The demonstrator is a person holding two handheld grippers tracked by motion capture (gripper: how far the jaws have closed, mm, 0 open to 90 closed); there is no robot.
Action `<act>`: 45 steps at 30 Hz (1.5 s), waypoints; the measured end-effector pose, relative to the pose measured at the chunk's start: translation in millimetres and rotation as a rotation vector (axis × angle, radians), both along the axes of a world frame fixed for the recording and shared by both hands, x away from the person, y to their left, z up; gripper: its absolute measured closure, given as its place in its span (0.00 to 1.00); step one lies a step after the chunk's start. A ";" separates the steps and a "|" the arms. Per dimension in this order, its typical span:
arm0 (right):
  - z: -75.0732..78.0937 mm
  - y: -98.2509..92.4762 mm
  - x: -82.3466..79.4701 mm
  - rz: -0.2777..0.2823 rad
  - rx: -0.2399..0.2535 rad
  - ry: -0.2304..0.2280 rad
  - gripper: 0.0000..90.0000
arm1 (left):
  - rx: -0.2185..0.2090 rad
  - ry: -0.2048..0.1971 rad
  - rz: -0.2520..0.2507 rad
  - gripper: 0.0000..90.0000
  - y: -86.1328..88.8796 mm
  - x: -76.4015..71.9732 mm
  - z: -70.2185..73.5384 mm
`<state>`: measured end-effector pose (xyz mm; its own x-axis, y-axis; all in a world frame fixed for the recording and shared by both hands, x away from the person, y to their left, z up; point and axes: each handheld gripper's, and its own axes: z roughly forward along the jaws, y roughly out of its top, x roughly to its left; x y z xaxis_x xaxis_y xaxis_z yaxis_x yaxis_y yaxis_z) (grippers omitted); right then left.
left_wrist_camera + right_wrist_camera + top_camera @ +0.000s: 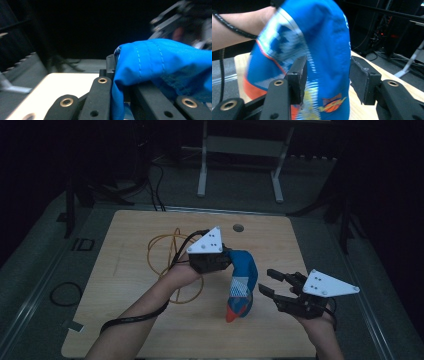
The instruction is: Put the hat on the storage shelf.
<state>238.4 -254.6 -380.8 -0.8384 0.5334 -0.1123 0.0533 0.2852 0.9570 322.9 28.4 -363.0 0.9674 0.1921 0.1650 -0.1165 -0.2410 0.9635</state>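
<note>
A blue garment (243, 280) with white mesh and an orange hem hangs from my left gripper (231, 259), which is shut on its upper end above the table's middle. Its orange end reaches down toward the wooden table (150, 320). In the left gripper view the blue cloth (162, 62) is pinched in the left gripper (120, 75). My right gripper (267, 282) stands open just right of the garment's lower half. In the right gripper view the garment (319, 45) hangs close ahead of the right gripper (328, 75), whose spread jaws hold nothing.
A yellow cord loop (170, 255) lies on the table left of the left hand. A small round hole (238, 227) sits near the far edge. A black ring (65, 293) lies on the floor at left; a white stand (240, 150) is behind the table.
</note>
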 end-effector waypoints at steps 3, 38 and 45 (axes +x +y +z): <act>-3.8 6.2 -0.8 0.001 -0.010 0.000 0.51 | -0.054 0.025 -0.048 0.99 3.3 2.1 0.7; 18.2 -16.3 18.2 -0.097 0.159 -0.011 1.00 | 0.049 0.029 -0.017 0.99 3.2 0.8 9.9; 31.6 -13.2 22.3 -0.088 0.113 -0.003 1.00 | 0.111 0.030 -0.017 0.91 6.0 -4.3 17.9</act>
<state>260.7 -267.8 -349.3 -0.7875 0.6143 -0.0494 0.0708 0.1698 0.9829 318.7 34.4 -345.1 0.9751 0.1582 0.1556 -0.0931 -0.3450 0.9340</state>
